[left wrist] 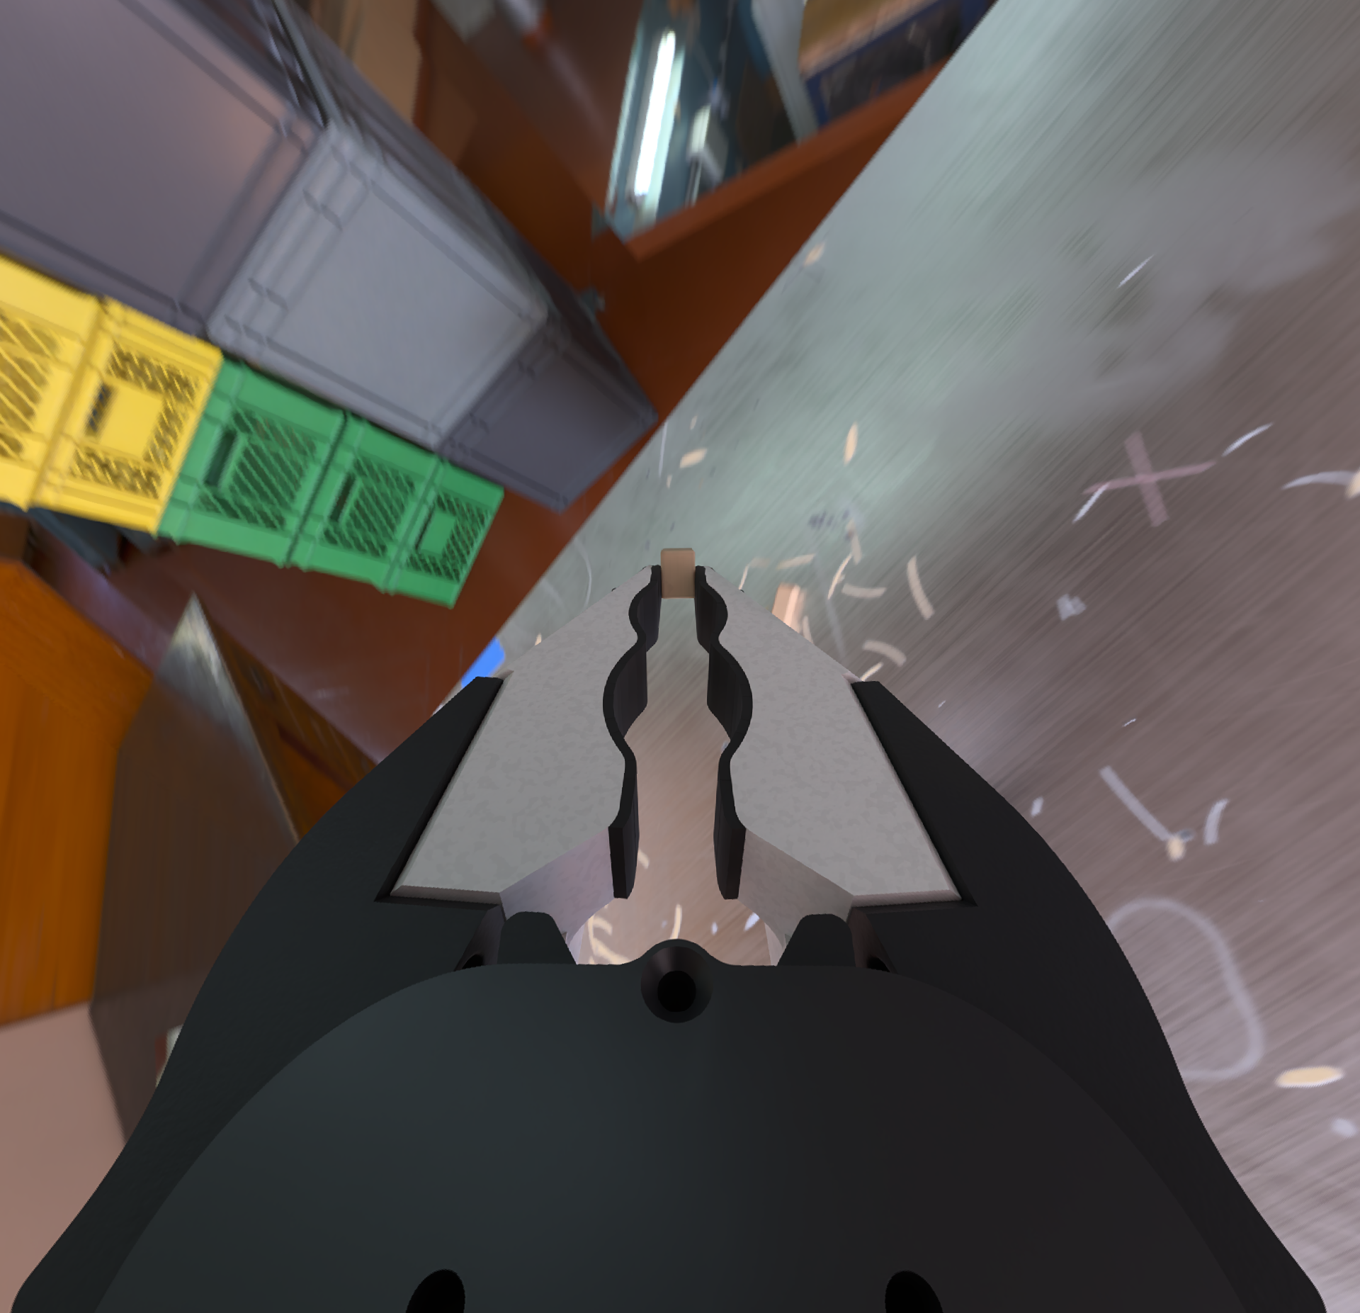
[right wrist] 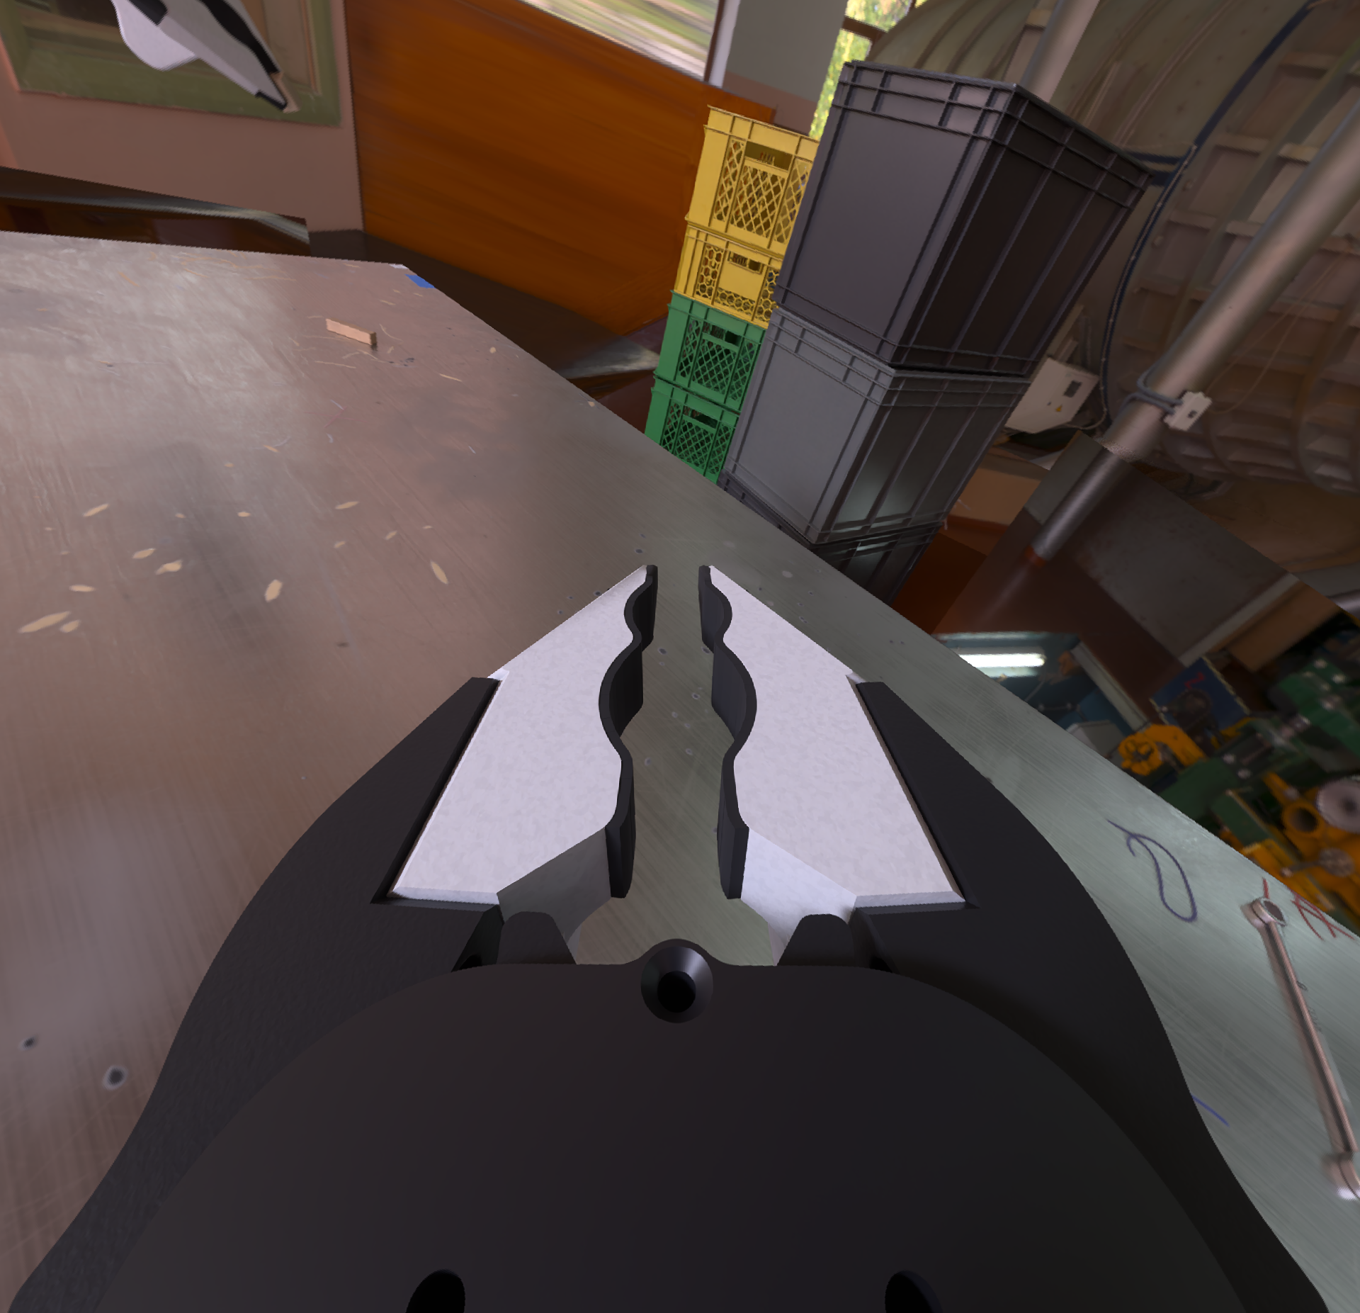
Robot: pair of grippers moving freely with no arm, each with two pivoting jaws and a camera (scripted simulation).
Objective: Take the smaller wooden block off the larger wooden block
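Observation:
My left gripper (left wrist: 677, 578) is shut on the smaller wooden block (left wrist: 677, 571), a small pale cube pinched between the fingertips and held in the air above the metal table (left wrist: 1030, 615). A bit of the larger wooden block (left wrist: 784, 604) shows just past the right finger. In the right wrist view the larger block (right wrist: 352, 332) lies flat and alone on the far part of the table, and the left gripper (right wrist: 280, 100) hangs high above it at the top left. My right gripper (right wrist: 677, 578) hovers low over the table, its jaws close together with nothing between them.
Wood shavings (left wrist: 876, 593) and chalk marks lie scattered on the table. A metal wrench (right wrist: 1302, 1042) lies near the right edge. Beyond the table's edge stand stacked grey boxes (right wrist: 920, 320) and yellow and green crates (right wrist: 728, 306).

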